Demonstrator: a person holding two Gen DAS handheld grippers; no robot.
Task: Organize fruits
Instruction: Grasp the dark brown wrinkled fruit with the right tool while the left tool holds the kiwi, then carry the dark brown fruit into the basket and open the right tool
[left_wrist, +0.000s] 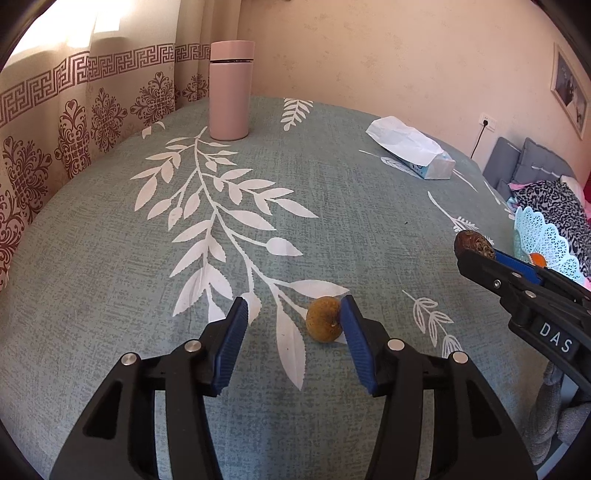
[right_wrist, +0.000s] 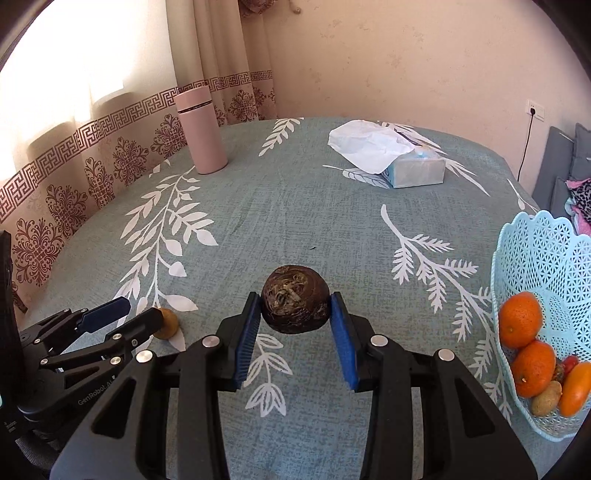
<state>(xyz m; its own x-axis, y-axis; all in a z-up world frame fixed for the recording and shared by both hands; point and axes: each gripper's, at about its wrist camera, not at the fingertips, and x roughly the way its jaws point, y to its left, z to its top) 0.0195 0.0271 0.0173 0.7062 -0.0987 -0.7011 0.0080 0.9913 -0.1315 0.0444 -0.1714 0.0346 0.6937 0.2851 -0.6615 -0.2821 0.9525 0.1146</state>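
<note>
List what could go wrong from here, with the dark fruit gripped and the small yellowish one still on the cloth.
1. The dark brown round fruit is pinched only at its sides near the tips of the right gripper; it might slip out before reaching the light blue lattice basket.
2. The small yellowish-brown fruit lies against one pad of the open left gripper, off-centre; closing may nudge it away.
3. The basket stands at the edge of the grey-green leaf-print tablecloth; a bump could tip it.

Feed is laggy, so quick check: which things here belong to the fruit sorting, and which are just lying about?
Job:
dark round fruit in right gripper
small brown fruit by left gripper
blue basket with oranges

Lying about:
pink flask
tissue box
</note>
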